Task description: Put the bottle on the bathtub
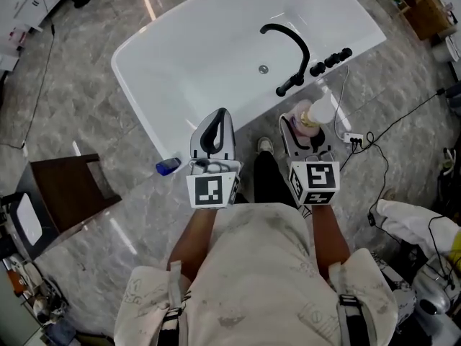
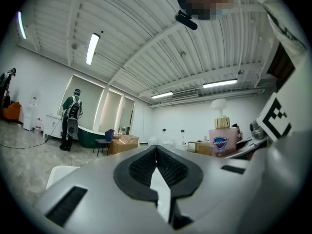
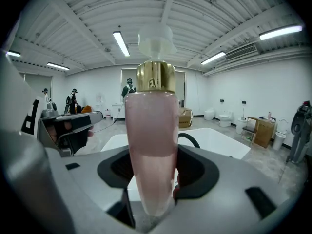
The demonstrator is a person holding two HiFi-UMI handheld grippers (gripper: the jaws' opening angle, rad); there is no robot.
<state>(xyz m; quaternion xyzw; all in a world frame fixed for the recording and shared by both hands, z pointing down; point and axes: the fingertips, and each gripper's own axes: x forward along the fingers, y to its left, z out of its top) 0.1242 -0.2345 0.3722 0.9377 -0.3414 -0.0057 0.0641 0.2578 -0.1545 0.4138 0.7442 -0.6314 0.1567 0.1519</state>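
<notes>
Head view first: how are the arms held?
– Both forearms reach straight forward from the body, side by side, with the marker cubes turned toward the camera. The left gripper [image 1: 214, 130] and the right gripper [image 1: 305, 132] hang level with each other, near but apart, over the floor just short of the tub's near rim.
– And the tongs?
– In the left gripper view the left jaws are pressed together with nothing between them. In the right gripper view the right jaws are clamped on the lower body of the bottle [image 3: 151, 145]. It is pink with a gold collar and a white pump, and it stands upright.
– So where is the bottle against the tub?
– In the air, in that grip, beside the faucet end. It is not yet set on the bathtub [image 1: 209, 45].
– What about the room?
– It is a big hall with a grey marbled floor [image 1: 86, 114], a ribbed white ceiling and strip lights. The white tub lies slantwise ahead. A black arched faucet [image 1: 292, 45] and black knobs [image 1: 331, 58] sit on the rim nearest the bottle.
– Anything else around?
– A dark brown stool [image 1: 68, 186] stands well to the left. Cables and a white power strip [image 1: 353, 138] lie on the right, just past the bottle. A shoe [image 1: 265, 145] shows between the grippers, and a small blue thing [image 1: 168, 166] lies on the floor against the tub's side.
</notes>
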